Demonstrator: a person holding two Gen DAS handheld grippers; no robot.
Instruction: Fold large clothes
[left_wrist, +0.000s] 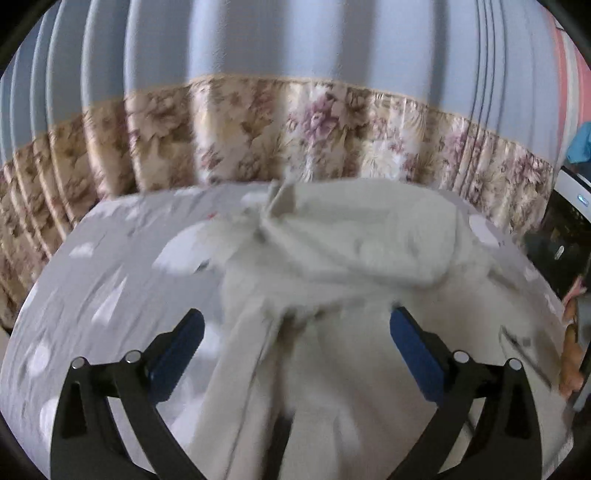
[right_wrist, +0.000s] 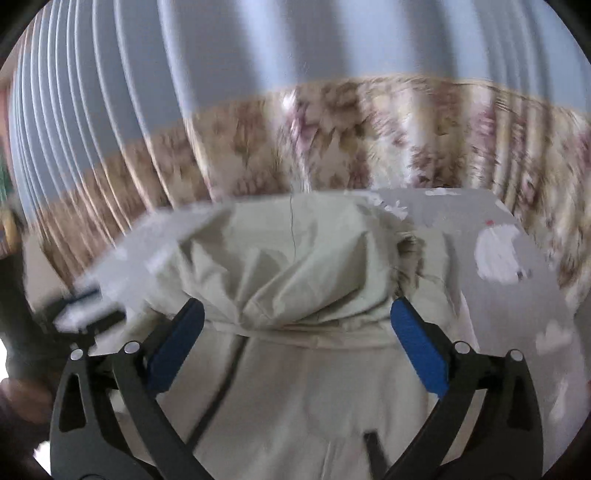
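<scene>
A large cream hooded coat (left_wrist: 332, 280) lies spread on a grey bed sheet (left_wrist: 110, 258) with white patterns. Its hood (left_wrist: 369, 236) lies bunched at the far side. My left gripper (left_wrist: 297, 325) is open and empty, hovering over the coat's body. In the right wrist view the same coat (right_wrist: 306, 387) fills the middle, with its hood (right_wrist: 295, 258) and fur trim (right_wrist: 410, 251) beyond my right gripper (right_wrist: 297, 321), which is open and empty above the collar. A dark zip line (right_wrist: 221, 387) runs down the coat.
A blue curtain with a floral lower band (left_wrist: 295, 122) hangs behind the bed. A dark appliance (left_wrist: 565, 240) stands at the right edge. The bed sheet (right_wrist: 517, 295) shows bare to the right of the coat. A blurred dark object (right_wrist: 85, 314) sits at the left.
</scene>
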